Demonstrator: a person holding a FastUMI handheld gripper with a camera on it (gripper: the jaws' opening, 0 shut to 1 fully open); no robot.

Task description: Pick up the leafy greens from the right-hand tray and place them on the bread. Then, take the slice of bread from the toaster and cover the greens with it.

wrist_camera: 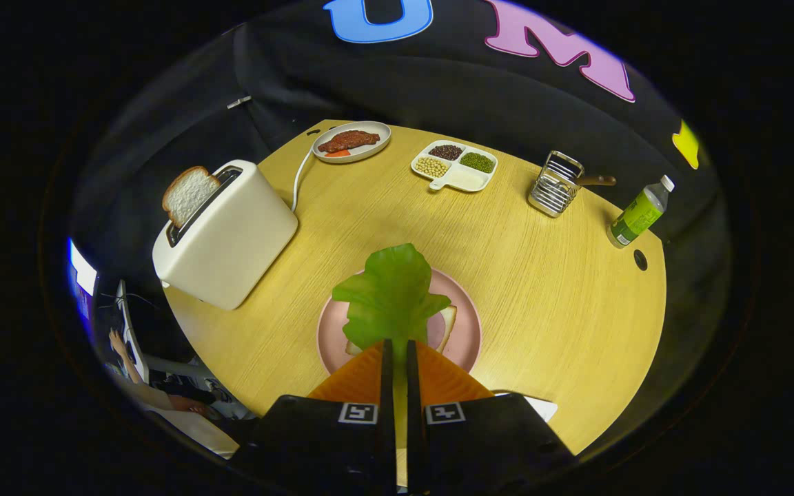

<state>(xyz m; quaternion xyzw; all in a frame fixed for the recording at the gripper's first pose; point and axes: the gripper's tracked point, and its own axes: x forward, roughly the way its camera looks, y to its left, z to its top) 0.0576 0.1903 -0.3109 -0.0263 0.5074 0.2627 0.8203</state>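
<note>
Two fingers of the gripper (397, 348) at the bottom centre pinch the stem of the leafy greens (391, 297), nearly closed, holding the leaf above the bread (446, 325) on the pink plate (466, 337) mid-frame. At upper left a toaster (228, 234) holds a bread slice (189, 194); a meat plate (351, 141), divided tray (455, 165), rack (555, 184) and bottle (639, 213) line the table's (562, 289) far edge.

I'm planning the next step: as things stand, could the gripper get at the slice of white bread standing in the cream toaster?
Probably not yet: the gripper is shut on the green lettuce leaf above the pink plate. The white bread slice stands well out of the cream toaster, nothing between.
</note>
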